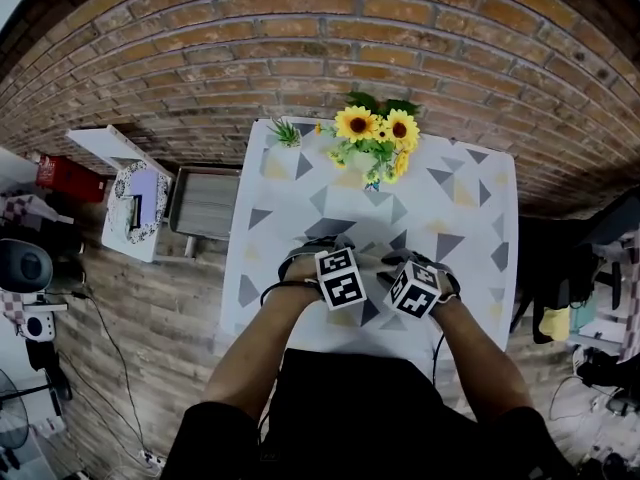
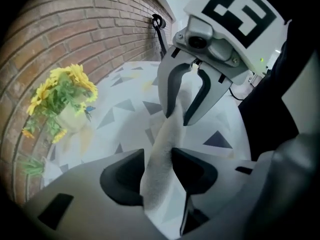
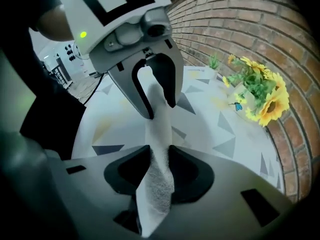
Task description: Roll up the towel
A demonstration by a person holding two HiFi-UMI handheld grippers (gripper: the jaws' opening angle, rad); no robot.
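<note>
**Item:** towel (image 2: 167, 134) — pale terry, gathered into a narrow band, no roll visible in it yet.

**Location:** strung between the two grippers over the table (image 1: 470, 218), at the edge farthest from the sunflower vase (image 1: 372, 143). It appears to hang clear of the triangle-print cloth. In the head view the marker cubes (image 1: 338, 278) hide it.

**Left gripper** (image 2: 159, 171) — jaws clamped on one end of the towel, both dark pads pressing into the pile. A tail of fabric runs back past the pads toward the camera.

**Right gripper** (image 3: 159, 169) — likewise closed on the other end, with a longer tail behind its pads. Each gripper view shows the other gripper's fingers pinching the band at its far end.

**Step in hand (judged):** holding the towel taut between two grips, ahead of the rolling proper.

**Handling notes:**
- Keep both clamps firm. Terry compresses, so a slackened pad would probably let the band slide out.
- Hold the two ends level and equally tensioned, so that the edges stay aligned when turning begins.
- A bunched band rolls lumpy. It would likely do better laid on the cloth and spread flat first.
- Work on the side of the table away from the sunflower vase, so that the vase is not knocked.
- Turn both wrists together (one leading would skew the roll into a cone).
</note>
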